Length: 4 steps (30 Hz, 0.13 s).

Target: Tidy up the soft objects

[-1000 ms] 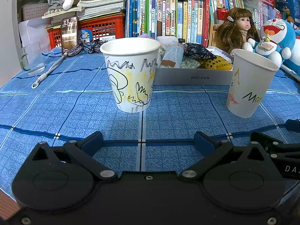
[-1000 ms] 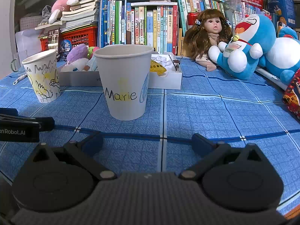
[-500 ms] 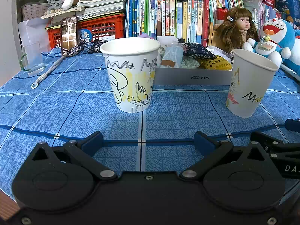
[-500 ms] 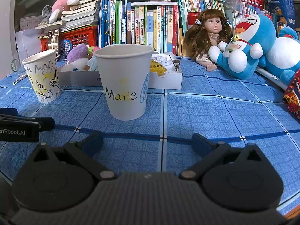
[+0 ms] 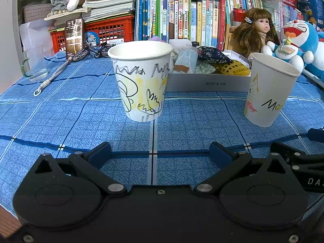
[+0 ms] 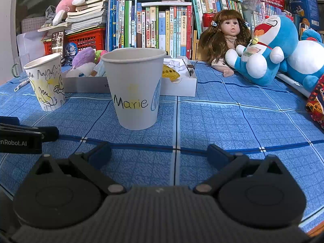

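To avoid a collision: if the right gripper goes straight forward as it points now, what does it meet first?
Probably nothing close: the right gripper points just past the Marie cup, which stands slightly left. Beyond it lies the white box.

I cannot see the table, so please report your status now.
Both claws open, empty: left claw, right claw. Soft objects in white box. Two paper cups stand before it.
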{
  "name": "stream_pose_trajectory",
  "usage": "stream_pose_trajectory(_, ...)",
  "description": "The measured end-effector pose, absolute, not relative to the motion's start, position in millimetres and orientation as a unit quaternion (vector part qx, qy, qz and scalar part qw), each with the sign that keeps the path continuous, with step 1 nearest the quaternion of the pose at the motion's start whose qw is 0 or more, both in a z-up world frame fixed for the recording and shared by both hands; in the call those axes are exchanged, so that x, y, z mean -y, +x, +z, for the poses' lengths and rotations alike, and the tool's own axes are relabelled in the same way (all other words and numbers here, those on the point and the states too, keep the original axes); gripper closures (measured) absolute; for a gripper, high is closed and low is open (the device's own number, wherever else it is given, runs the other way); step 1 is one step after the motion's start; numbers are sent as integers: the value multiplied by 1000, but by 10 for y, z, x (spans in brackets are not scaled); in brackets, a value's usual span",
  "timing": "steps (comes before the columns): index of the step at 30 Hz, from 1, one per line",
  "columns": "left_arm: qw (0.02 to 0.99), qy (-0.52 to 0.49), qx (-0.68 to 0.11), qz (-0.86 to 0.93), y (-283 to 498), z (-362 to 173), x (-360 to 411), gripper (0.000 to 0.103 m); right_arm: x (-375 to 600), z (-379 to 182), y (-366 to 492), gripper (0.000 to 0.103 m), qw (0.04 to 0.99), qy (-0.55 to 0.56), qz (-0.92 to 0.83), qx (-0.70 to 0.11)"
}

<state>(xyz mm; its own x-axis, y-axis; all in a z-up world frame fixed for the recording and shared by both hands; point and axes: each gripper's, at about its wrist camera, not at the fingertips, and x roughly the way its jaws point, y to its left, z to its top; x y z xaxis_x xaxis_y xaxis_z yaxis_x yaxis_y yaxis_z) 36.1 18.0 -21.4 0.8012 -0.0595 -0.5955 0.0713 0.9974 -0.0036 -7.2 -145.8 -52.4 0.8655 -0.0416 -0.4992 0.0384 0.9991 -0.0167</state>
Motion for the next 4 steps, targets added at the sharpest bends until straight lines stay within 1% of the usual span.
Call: stream_pose_trajectory(4, 949, 10, -313, -35, 357, -213, -183, 0, 1459, -524, -68, 0, 966, -3, -20, -259)
